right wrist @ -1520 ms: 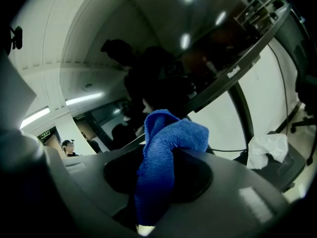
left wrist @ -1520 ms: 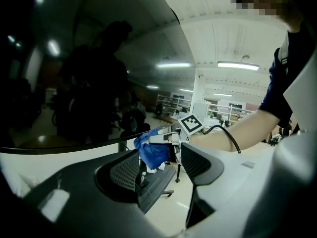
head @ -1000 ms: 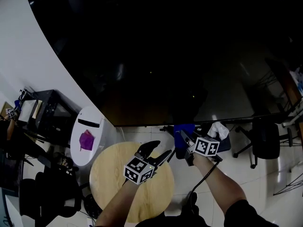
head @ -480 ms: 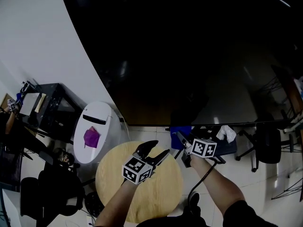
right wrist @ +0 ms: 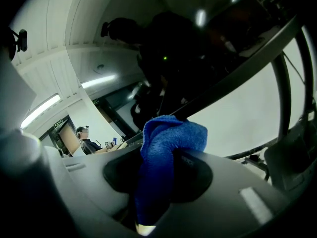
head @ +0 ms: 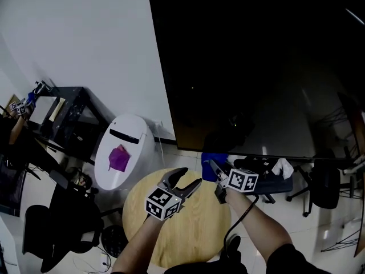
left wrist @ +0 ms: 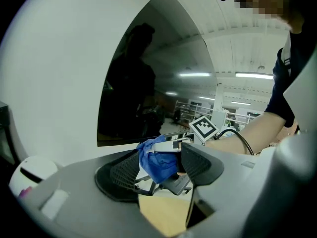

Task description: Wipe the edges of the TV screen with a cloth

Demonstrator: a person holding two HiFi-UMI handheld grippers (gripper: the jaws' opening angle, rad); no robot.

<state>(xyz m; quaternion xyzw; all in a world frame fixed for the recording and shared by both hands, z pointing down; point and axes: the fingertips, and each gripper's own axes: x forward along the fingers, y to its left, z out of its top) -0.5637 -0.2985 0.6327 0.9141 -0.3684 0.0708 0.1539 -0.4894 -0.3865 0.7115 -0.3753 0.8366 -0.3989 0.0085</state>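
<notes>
The big dark TV screen (head: 256, 67) fills the upper right of the head view; its left edge runs down to a lower corner near the middle. My right gripper (head: 213, 167) is shut on a blue cloth (head: 211, 157) just below the TV's bottom edge, close to that corner. In the right gripper view the blue cloth (right wrist: 163, 152) bulges out between the jaws, with the TV's bottom edge (right wrist: 233, 78) slanting behind it. My left gripper (head: 190, 177) stands open over the round wooden table (head: 171, 227), holding nothing. In the left gripper view the cloth (left wrist: 158, 160) shows beyond its jaws.
A white domed bin (head: 122, 156) with a purple patch on it stands left of the table, by the white wall (head: 85, 39). A black rack (head: 65, 119) is further left. A black stand with a white rag (head: 282, 167) sits under the TV; an office chair (head: 325, 187) at right.
The head view has swung left, so the TV's left edge and the white wall take up more of the picture. Both grippers keep their places over the table; the right still holds the cloth.
</notes>
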